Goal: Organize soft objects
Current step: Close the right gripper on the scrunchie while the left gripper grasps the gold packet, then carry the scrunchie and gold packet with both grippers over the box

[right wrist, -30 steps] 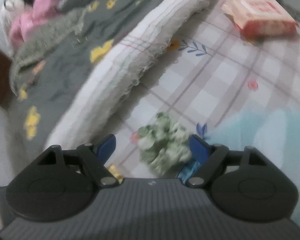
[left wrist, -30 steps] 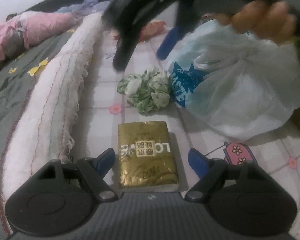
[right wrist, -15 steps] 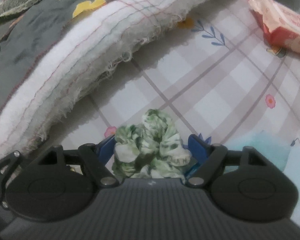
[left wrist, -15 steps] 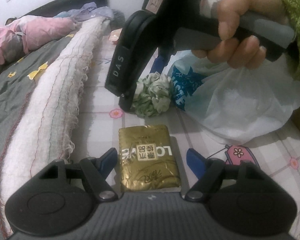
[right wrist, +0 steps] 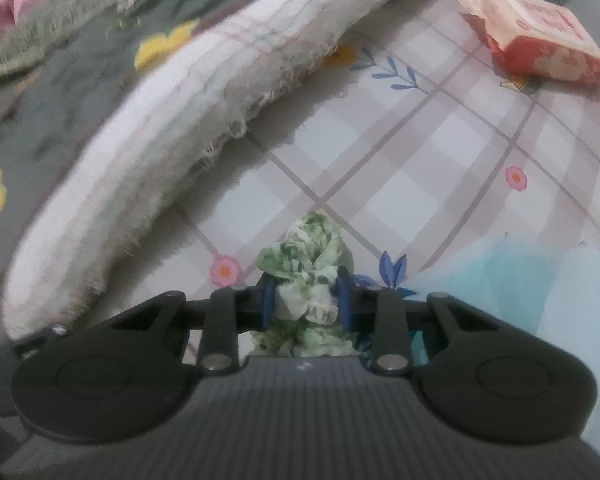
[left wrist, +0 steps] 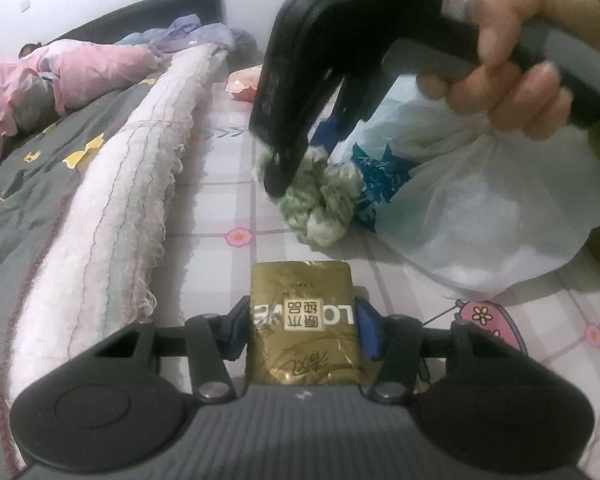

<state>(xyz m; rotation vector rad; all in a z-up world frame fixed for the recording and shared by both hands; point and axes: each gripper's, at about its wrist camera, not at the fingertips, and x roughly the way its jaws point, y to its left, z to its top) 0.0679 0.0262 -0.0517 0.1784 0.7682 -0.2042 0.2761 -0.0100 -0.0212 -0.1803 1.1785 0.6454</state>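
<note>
The left gripper [left wrist: 302,330] clamps a gold tissue pack [left wrist: 303,334] between its jaws on the checked bedsheet [left wrist: 228,184]. The right gripper [right wrist: 305,300] pinches a green-and-white scrunchie [right wrist: 306,276] between its jaws, a white plastic bag [left wrist: 480,208] just beside them.

A bare strip of checked bedsheet [right wrist: 432,152] is left open between the rolled white blanket [left wrist: 112,216] and the white plastic bag [left wrist: 480,208]. That strip is blocked in the middle by the green scrunchie [left wrist: 320,200] and the gold tissue pack [left wrist: 304,332]. At its far end, passage is narrowed by a pink packet [right wrist: 536,32].
</note>
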